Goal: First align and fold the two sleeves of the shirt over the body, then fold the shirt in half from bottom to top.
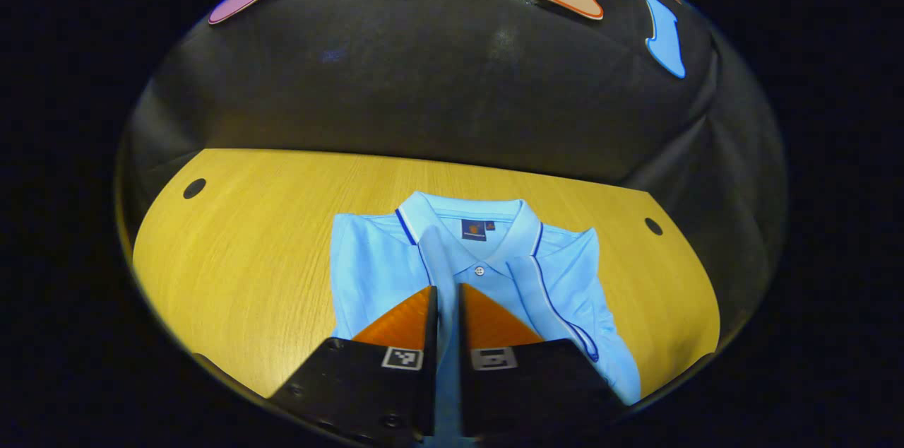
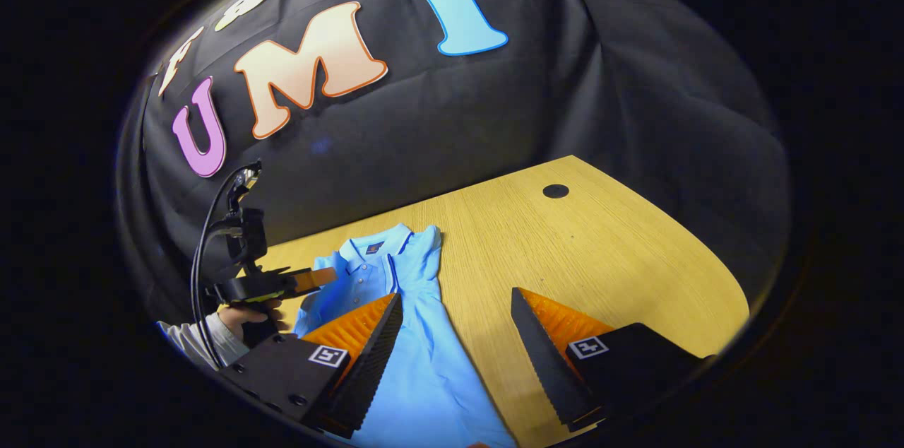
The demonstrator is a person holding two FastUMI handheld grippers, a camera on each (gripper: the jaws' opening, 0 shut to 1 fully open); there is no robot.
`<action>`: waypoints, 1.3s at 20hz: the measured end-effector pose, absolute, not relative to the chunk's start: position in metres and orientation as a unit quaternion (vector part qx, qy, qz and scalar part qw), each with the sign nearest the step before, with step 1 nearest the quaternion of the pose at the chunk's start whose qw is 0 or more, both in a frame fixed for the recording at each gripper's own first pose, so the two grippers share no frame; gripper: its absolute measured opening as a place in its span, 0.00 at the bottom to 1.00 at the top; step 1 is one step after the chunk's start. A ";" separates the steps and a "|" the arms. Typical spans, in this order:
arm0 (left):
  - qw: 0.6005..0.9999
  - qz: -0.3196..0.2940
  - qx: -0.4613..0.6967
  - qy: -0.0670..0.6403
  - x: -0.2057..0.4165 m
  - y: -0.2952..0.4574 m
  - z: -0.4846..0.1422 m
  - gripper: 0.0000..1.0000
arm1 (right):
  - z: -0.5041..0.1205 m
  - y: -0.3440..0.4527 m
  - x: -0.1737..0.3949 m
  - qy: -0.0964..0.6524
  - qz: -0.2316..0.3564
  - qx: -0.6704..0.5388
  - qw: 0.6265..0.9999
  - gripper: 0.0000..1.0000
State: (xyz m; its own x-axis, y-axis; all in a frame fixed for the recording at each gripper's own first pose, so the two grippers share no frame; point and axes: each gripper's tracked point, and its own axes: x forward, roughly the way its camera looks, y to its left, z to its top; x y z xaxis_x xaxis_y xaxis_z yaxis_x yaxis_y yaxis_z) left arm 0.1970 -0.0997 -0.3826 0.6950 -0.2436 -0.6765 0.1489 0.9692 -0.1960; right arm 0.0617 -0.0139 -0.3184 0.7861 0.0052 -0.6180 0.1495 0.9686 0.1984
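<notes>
Left gripper view: left gripper [image 1: 446,299] nearly closed above the polo shirt [image 1: 367,271], sleeves seemingly folded; right gripper [image 2: 455,324] spread apart, likely for the hem.

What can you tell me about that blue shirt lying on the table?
The shirt is a light blue polo in a smooth knit, with a collar edged in dark piping, a buttoned placket and a small dark neck label. It lies flat, collar away from the cameras, on the wooden table. Both sleeves look folded over the body. The left gripper is nearly closed above it.
</notes>
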 end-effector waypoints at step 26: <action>0.946 -0.049 0.036 0.319 -0.108 0.042 -0.272 0.96 | -0.301 -0.021 -0.136 0.339 0.051 -0.015 0.939 0.98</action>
State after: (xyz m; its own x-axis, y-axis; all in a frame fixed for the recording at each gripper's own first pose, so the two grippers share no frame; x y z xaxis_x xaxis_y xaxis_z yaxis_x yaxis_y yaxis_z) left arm -0.1080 0.0422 -0.2721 0.7922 -0.0704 -0.6061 0.1161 0.9926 0.0364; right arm -0.1357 -0.0207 -0.3008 0.7656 0.0857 -0.6376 -0.1066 0.9943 0.0057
